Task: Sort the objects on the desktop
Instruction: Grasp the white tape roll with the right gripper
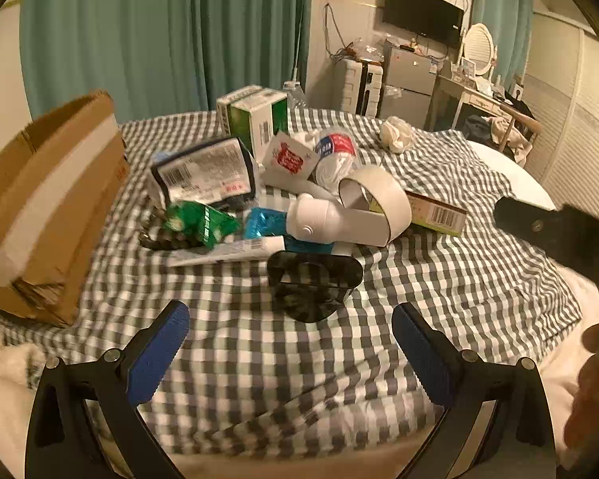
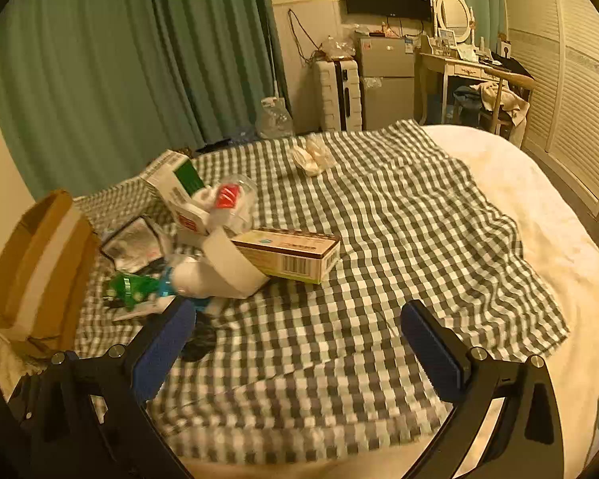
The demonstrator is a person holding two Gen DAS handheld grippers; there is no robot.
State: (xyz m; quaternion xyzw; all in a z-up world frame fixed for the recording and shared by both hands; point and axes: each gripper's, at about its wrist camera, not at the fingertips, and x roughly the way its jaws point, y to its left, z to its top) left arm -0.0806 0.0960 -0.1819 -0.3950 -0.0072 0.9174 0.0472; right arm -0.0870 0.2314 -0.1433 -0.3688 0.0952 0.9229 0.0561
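1. Both tools are released: the left tool [image 1: 290, 349] and the right tool [image 2: 298, 345] each hold their ribbed blue pads spread wide over the cloth, with nothing between them.
2. A grey-and-white checked cloth [image 1: 439, 279], wrinkled, covers the bed; a plain white blanket [image 2: 539, 207] shows at its right edge.
3. The things to sort lie heaped at the middle of the cloth, slightly to the left.
4. Nearest the left tool is a glossy black plastic holder [image 1: 315, 283], rounded and hollow.
5. Behind it lie a flat white tube [image 1: 235, 251] with a barcode, a crinkled green packet [image 1: 201, 221] and a shiny blue wrapper [image 1: 265, 221].
6. A smooth white bottle [image 1: 319, 217] lies on its side against a wide white tape roll [image 1: 379, 199].
7. A long carton [image 2: 287, 253], brown on top with a barcode on its end, lies right of the roll.
8. Farther back stand a green-and-white box [image 1: 255, 119], a dark-edged pouch [image 1: 207, 171] with a barcode and small print too blurred to read, and a red-and-white label card [image 1: 289, 157].
9. A brown corrugated cardboard box [image 1: 48, 207], open, sits at the left.
10. A crumpled white wad [image 2: 311, 155] lies apart at the far side.
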